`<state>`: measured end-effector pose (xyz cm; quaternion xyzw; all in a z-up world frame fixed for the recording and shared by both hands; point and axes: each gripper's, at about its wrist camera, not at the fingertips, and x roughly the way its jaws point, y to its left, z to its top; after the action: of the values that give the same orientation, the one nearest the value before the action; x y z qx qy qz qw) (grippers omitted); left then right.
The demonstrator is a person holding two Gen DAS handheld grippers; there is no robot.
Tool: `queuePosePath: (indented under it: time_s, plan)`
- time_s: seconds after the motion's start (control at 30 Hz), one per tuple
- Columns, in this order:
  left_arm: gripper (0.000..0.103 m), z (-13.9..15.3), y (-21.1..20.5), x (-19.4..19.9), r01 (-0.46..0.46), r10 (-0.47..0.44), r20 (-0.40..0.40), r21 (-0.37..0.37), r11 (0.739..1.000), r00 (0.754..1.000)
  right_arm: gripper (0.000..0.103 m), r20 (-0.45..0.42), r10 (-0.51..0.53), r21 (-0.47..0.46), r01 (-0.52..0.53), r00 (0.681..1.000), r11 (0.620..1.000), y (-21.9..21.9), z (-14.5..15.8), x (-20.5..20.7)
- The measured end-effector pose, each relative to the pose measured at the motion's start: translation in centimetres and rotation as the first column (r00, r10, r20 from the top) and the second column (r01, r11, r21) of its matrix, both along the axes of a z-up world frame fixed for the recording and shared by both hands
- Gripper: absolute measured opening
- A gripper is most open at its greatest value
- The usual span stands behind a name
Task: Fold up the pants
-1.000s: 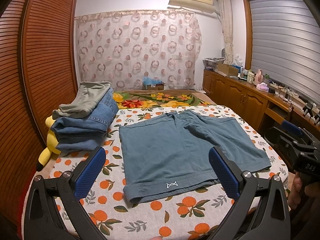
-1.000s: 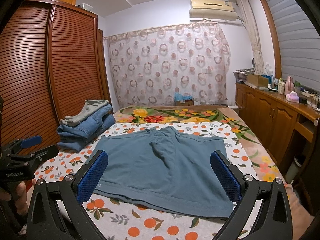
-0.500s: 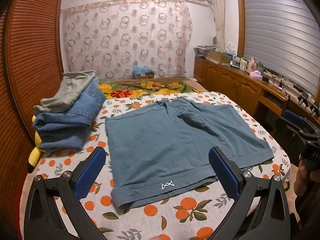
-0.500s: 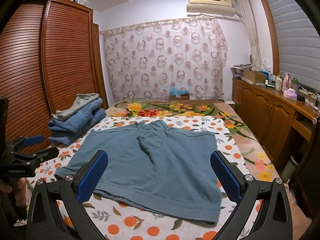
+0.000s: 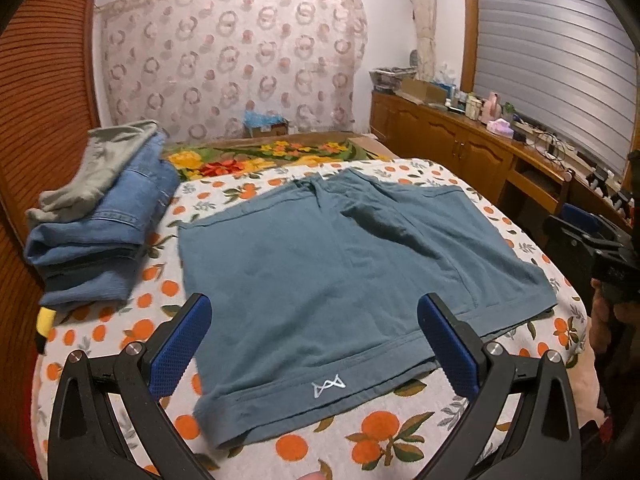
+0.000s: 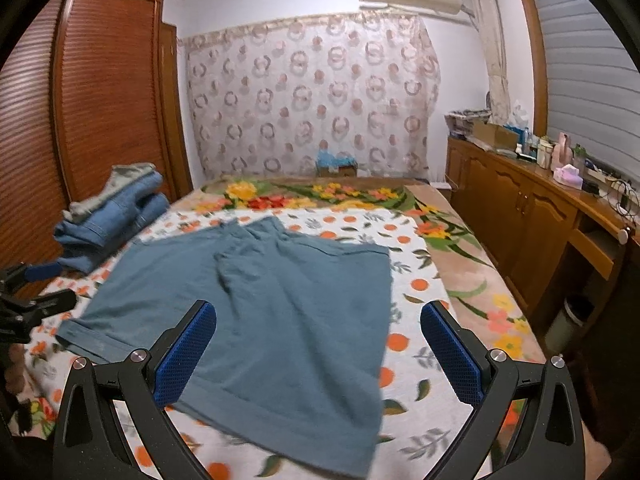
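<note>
Shorts (image 5: 340,276) flat, hem nearest hand-held grippers

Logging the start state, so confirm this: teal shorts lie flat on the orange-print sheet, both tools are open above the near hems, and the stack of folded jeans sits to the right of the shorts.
One thing is wrong: the stack of folded jeans sits left of the teal shorts, by the wardrobe, as the left wrist view shows. The shorts do lie flat on the orange-print sheet, and the left tool and right tool are open above the near hems.

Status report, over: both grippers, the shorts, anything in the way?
Left gripper open, empty. Right gripper open, empty. Teal shorts flat on bedspread, unfolded. Folded jeans stack lies beside, apart.
</note>
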<state>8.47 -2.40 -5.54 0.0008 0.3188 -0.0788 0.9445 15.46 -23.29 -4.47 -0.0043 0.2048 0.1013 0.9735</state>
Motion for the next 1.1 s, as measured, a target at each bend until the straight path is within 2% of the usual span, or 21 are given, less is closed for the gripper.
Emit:
queuePosePath:
  time_s: [0.23, 0.33, 0.53, 0.6, 0.8, 0.9, 1.1]
  plan:
    - [0.103, -0.7, -0.8, 2.1, 0.058, -0.06, -0.044, -0.037, 0.998, 0.997, 0.099, -0.044, 0.007, -0.03, -0.008, 0.999, 1.0, -0.1, 1.4, 2.0]
    - [0.103, -1.0, -1.3, 3.0, 0.074, -0.076, -0.059, -0.03, 0.997, 0.995, 0.093, -0.07, 0.024, -0.028, -0.026, 0.997, 0.999, -0.2, 1.9, 3.3]
    - [0.103, -2.1, -2.1, 4.0, 0.088, -0.088, -0.091, -0.008, 0.996, 0.992, 0.072, -0.152, 0.055, -0.018, -0.058, 0.987, 0.998, -0.9, 2.1, 6.5]
    - [0.103, -2.6, -2.4, 4.4, 0.1, -0.099, -0.109, -0.001, 0.995, 0.989, 0.061, -0.187, 0.058, -0.015, -0.061, 0.981, 0.998, -1.1, 2.2, 7.9]
    - [0.103, -3.8, -3.3, 5.1, 0.131, -0.128, -0.161, 0.011, 0.991, 0.979, 0.036, -0.28, 0.033, -0.006, -0.036, 0.959, 0.999, -3.0, 3.1, 11.4]
    - [0.103, -4.4, -3.5, 5.1, 0.139, -0.135, -0.18, 0.008, 0.99, 0.974, 0.03, -0.309, 0.025, -0.013, -0.031, 0.951, 0.999, -2.9, 3.7, 12.5]
    - [0.103, -5.5, -3.8, 5.6, 0.142, -0.138, -0.221, 0.004, 0.99, 0.965, 0.029, -0.338, 0.044, 0.004, -0.046, 0.94, 0.999, -2.2, 4.7, 13.1]
